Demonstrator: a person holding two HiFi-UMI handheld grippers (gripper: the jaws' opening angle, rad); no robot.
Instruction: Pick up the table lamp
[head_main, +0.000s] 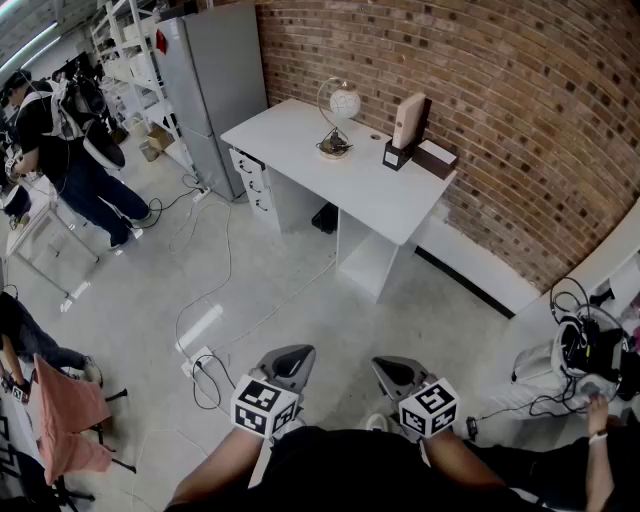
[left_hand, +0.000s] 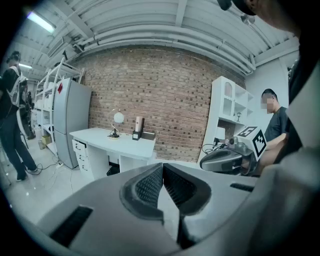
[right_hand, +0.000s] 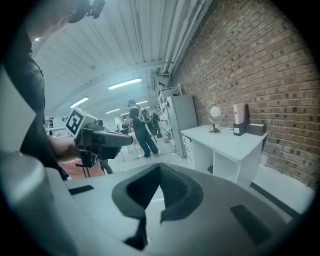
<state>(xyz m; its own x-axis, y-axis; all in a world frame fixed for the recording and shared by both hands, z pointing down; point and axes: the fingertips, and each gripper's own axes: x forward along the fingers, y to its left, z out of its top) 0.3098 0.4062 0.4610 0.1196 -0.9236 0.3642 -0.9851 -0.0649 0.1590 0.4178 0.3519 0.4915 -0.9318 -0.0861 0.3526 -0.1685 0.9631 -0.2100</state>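
The table lamp (head_main: 338, 118), a white globe on a thin curved metal stand, is on the white desk (head_main: 300, 140) against the brick wall, far ahead of me. It also shows small in the left gripper view, where the lamp (left_hand: 116, 122) is at the desk's back, and in the right gripper view as the lamp (right_hand: 214, 116). My left gripper (head_main: 292, 354) and right gripper (head_main: 390, 366) hover side by side over the floor, well short of the desk. Both the left gripper (left_hand: 162, 169) and the right gripper (right_hand: 160, 168) are shut with nothing between their jaws.
A beige upright block in a black holder (head_main: 407, 128) and a flat box (head_main: 436, 158) stand right of the lamp. A grey fridge (head_main: 212, 80) flanks the desk. Cables and a power strip (head_main: 198, 362) cross the floor. People stand at left (head_main: 60, 140); a pink chair (head_main: 62, 415) is near.
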